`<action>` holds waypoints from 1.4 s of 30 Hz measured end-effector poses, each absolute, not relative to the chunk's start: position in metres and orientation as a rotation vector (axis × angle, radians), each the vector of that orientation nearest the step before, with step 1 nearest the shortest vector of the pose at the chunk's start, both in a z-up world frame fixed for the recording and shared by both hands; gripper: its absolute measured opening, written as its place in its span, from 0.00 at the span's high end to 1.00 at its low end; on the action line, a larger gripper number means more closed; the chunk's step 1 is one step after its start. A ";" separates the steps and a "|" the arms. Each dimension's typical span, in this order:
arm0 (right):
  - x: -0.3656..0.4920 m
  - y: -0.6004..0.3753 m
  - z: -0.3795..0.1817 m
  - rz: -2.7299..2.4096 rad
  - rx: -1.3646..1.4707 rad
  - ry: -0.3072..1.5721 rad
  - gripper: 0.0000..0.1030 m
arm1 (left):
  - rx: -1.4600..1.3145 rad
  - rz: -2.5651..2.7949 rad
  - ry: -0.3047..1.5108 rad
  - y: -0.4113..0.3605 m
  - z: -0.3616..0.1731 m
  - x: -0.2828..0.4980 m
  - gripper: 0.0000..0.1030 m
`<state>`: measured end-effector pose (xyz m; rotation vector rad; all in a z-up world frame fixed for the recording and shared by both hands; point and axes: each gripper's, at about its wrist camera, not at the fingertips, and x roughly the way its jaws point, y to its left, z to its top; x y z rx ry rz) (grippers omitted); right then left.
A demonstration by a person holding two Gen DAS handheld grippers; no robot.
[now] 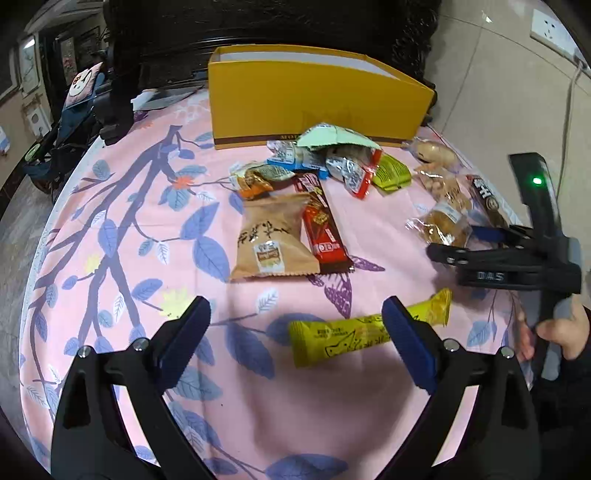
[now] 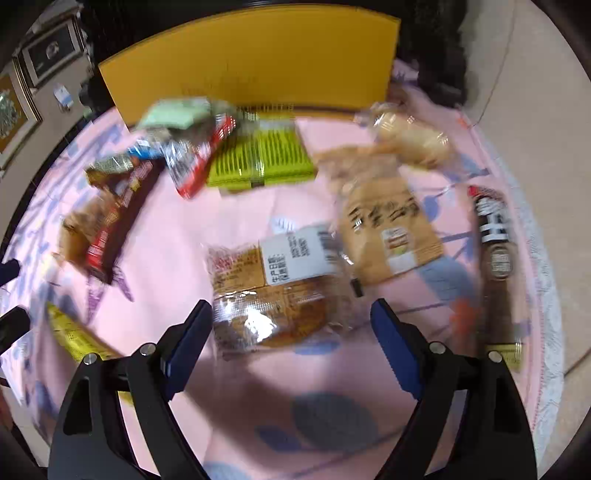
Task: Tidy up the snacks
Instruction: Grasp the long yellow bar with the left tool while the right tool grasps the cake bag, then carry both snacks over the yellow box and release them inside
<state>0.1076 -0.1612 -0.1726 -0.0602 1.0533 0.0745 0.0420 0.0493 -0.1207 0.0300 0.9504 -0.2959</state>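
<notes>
Several wrapped snacks lie on a pink leaf-print tablecloth (image 1: 147, 229) in front of an open yellow box (image 1: 317, 99) (image 2: 251, 62). My left gripper (image 1: 295, 310) is open just above the cloth. A yellow snack bar (image 1: 343, 338) lies beside its right finger and partly behind it, with no pad pressing on it. My right gripper (image 2: 291, 310) (image 1: 453, 242) is open over a clear-wrapped cake (image 2: 273, 291) (image 1: 443, 221), which sits between the fingers without the pads touching it. A tan pouch (image 1: 273, 236) and a red bar (image 1: 323, 225) lie mid-table.
A heap of small packets (image 1: 325, 158) and a green packet (image 2: 258, 158) lie against the box. A dark bar (image 2: 495, 251) rests near the table's right edge. A hand (image 1: 561, 332) holds the right gripper. A wall socket (image 1: 550, 26) and its cable are at the right.
</notes>
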 end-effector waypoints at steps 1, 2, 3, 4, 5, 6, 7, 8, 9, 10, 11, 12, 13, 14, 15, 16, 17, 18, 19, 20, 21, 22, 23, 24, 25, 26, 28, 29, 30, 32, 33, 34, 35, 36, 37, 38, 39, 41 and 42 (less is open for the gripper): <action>0.109 -0.159 -0.174 0.070 -0.063 1.040 0.05 | 0.036 -0.303 0.952 0.048 -0.122 0.041 0.07; 0.109 -0.159 -0.175 0.066 -0.058 1.022 0.05 | 0.048 -0.316 0.954 0.045 -0.123 0.039 0.07; 0.109 -0.159 -0.175 0.063 -0.052 1.002 0.06 | 0.058 -0.325 0.956 0.044 -0.124 0.039 0.07; 0.105 -0.160 -0.173 0.063 -0.046 0.983 0.16 | 0.068 -0.337 0.962 0.041 -0.125 0.039 0.07; 0.103 -0.161 -0.170 0.061 -0.044 0.979 0.24 | 0.079 -0.350 0.967 0.039 -0.126 0.038 0.07; 0.101 -0.162 -0.169 0.066 -0.036 0.986 0.32 | 0.092 -0.368 0.971 0.037 -0.127 0.037 0.07; 0.097 -0.168 -0.166 0.070 -0.014 0.991 0.34 | 0.102 -0.393 0.976 0.034 -0.128 0.037 0.07; 0.096 -0.171 -0.167 0.075 -0.003 0.995 0.34 | 0.107 -0.414 0.981 0.032 -0.129 0.036 0.06; 0.092 -0.173 -0.167 0.075 -0.004 0.998 0.34 | 0.113 -0.447 0.988 0.028 -0.129 0.037 0.06; 0.087 -0.174 -0.167 0.075 -0.008 0.998 0.34 | 0.125 -0.479 0.992 0.024 -0.129 0.037 0.05; 0.084 -0.175 -0.167 0.076 -0.012 0.996 0.34 | 0.142 -0.511 0.994 0.019 -0.131 0.037 0.05; 0.082 -0.175 -0.168 0.075 -0.013 0.992 0.34 | 0.168 -0.550 0.996 0.014 -0.132 0.038 0.05; 0.080 -0.176 -0.168 0.076 -0.007 0.989 0.34 | 0.201 -0.588 1.000 0.008 -0.135 0.039 0.05; 0.080 -0.176 -0.167 0.075 -0.004 0.988 0.34 | 0.221 -0.609 1.003 0.005 -0.137 0.041 0.05; 0.079 -0.176 -0.167 0.075 -0.001 0.988 0.33 | 0.250 -0.643 1.010 0.001 -0.140 0.044 0.05; 0.079 -0.176 -0.167 0.075 0.003 0.988 0.33 | 0.269 -0.669 1.016 -0.002 -0.143 0.046 0.05; 0.081 -0.177 -0.167 0.076 0.010 0.988 0.33 | 0.285 -0.706 1.027 -0.003 -0.147 0.049 0.05; 0.081 -0.178 -0.167 0.077 0.017 0.987 0.33 | 0.297 -0.726 1.034 -0.004 -0.151 0.050 0.05; 0.081 -0.180 -0.167 0.080 0.028 0.986 0.33 | 0.313 -0.735 1.039 -0.005 -0.154 0.051 0.06; 0.081 -0.181 -0.167 0.082 0.040 0.984 0.33 | 0.334 -0.738 1.044 -0.007 -0.160 0.051 0.06; 0.081 -0.183 -0.167 0.085 0.050 0.982 0.32 | 0.340 -0.743 1.052 -0.008 -0.163 0.051 0.13; 0.081 -0.183 -0.167 0.085 0.054 0.980 0.32 | 0.349 -0.741 1.046 -0.009 -0.166 0.049 0.17; 0.081 -0.183 -0.167 0.086 0.057 0.979 0.32 | 0.366 -0.731 1.023 -0.010 -0.166 0.045 0.19; 0.081 -0.183 -0.167 0.085 0.055 0.978 0.31 | 0.373 -0.711 1.013 -0.011 -0.167 0.043 0.25; 0.081 -0.182 -0.167 0.083 0.051 0.977 0.30 | 0.370 -0.687 1.004 -0.011 -0.166 0.041 0.35; 0.081 -0.181 -0.167 0.079 0.048 0.977 0.30 | 0.339 -0.667 0.999 -0.008 -0.165 0.041 0.41; 0.082 -0.180 -0.168 0.073 0.042 0.973 0.29 | 0.255 -0.650 1.004 -0.001 -0.162 0.045 0.69; 0.082 -0.179 -0.168 0.071 0.038 0.972 0.29 | 0.212 -0.652 1.012 0.002 -0.162 0.047 0.72; 0.082 -0.178 -0.168 0.068 0.029 0.971 0.29 | 0.196 -0.653 1.013 0.003 -0.161 0.048 0.71; 0.081 -0.175 -0.170 0.063 0.002 0.968 0.28 | 0.211 -0.657 0.998 -0.005 -0.161 0.047 0.71; 0.081 -0.172 -0.170 0.064 -0.015 0.967 0.26 | 0.232 -0.659 0.986 -0.011 -0.162 0.044 0.71; 0.080 -0.169 -0.171 0.059 -0.042 0.961 0.25 | 0.242 -0.658 0.980 -0.015 -0.162 0.043 0.70; 0.080 -0.168 -0.171 0.054 -0.043 0.957 0.25 | 0.245 -0.647 0.972 -0.019 -0.162 0.041 0.70; 0.080 -0.169 -0.171 0.054 -0.041 0.956 0.25 | 0.243 -0.638 0.968 -0.021 -0.162 0.041 0.70; 0.080 -0.169 -0.171 0.052 -0.042 0.955 0.27 | 0.233 -0.624 0.967 -0.022 -0.163 0.041 0.70; 0.079 -0.169 -0.171 0.049 -0.045 0.957 0.28 | 0.209 -0.601 0.967 -0.021 -0.163 0.040 0.70; 0.078 -0.168 -0.169 0.045 -0.048 0.961 0.34 | 0.201 -0.581 0.965 -0.023 -0.164 0.040 0.75; 0.073 -0.170 -0.166 0.051 -0.017 0.969 0.41 | 0.165 -0.562 0.973 -0.019 -0.163 0.035 0.80; 0.071 -0.171 -0.165 0.053 0.000 0.969 0.45 | 0.149 -0.562 0.978 -0.017 -0.163 0.035 0.80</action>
